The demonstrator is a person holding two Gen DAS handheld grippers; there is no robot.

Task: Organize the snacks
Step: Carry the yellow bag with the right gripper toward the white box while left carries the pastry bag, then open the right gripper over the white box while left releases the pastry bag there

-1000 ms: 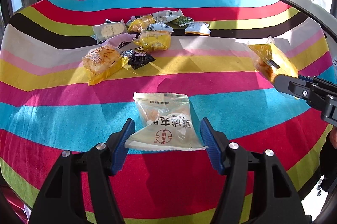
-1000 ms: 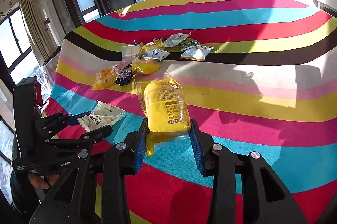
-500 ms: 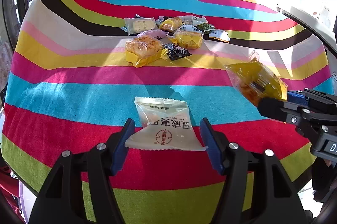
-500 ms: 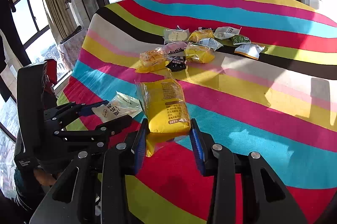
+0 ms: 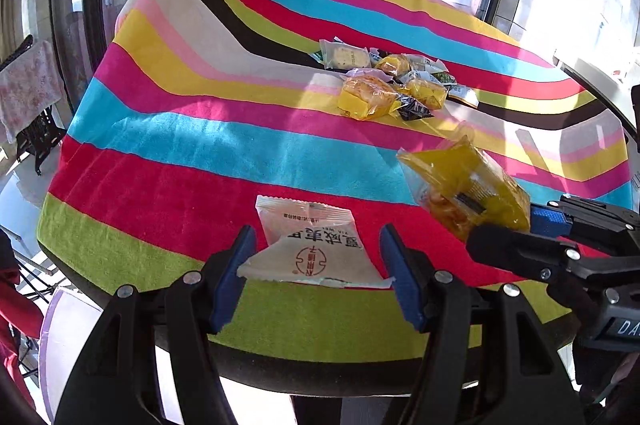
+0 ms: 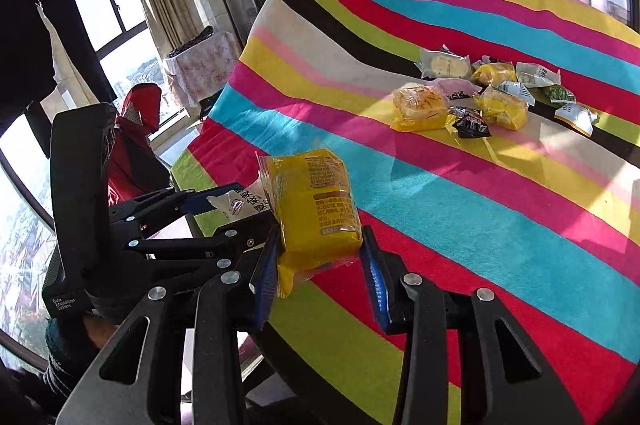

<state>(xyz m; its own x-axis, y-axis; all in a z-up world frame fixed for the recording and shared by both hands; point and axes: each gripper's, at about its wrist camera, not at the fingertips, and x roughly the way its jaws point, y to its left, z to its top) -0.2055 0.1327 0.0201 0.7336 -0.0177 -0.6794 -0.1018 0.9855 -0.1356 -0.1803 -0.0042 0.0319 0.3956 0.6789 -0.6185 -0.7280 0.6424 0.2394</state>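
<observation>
We are in the carry step: each gripper holds one snack clear of the table, and neither has been set down yet. The left gripper (image 5: 316,265) has its jaws at a medium spread, pressed against the two side edges of a flat white packet (image 5: 312,245) with a red round mark and dark lettering; the packet hangs between the blue pads above the near green band of the striped cloth (image 5: 200,153). The right gripper (image 6: 320,257) has its jaws set narrower, clamped on the lower part of a yellow packet (image 6: 314,201), which stands up from the pads with its printed back toward the camera; the crimped end sticks out below the grip. In the right wrist view the two grippers are near each other, the left one just to the side of the yellow packet, both over the near corner of the table. The remaining snacks (image 5: 388,85) lie in a loose cluster well away across the cloth, on the pale, yellow and black bands: a large yellow bun packet, a small black one, a clear packet with a round biscuit, and several white and green ones. No bin or tray is clearly in view, so we cannot tell where the held packets belong. We judge that the next move calls for locating the destination, keeping both grips firm during travel, and releasing each packet only once it is over its place.
</observation>
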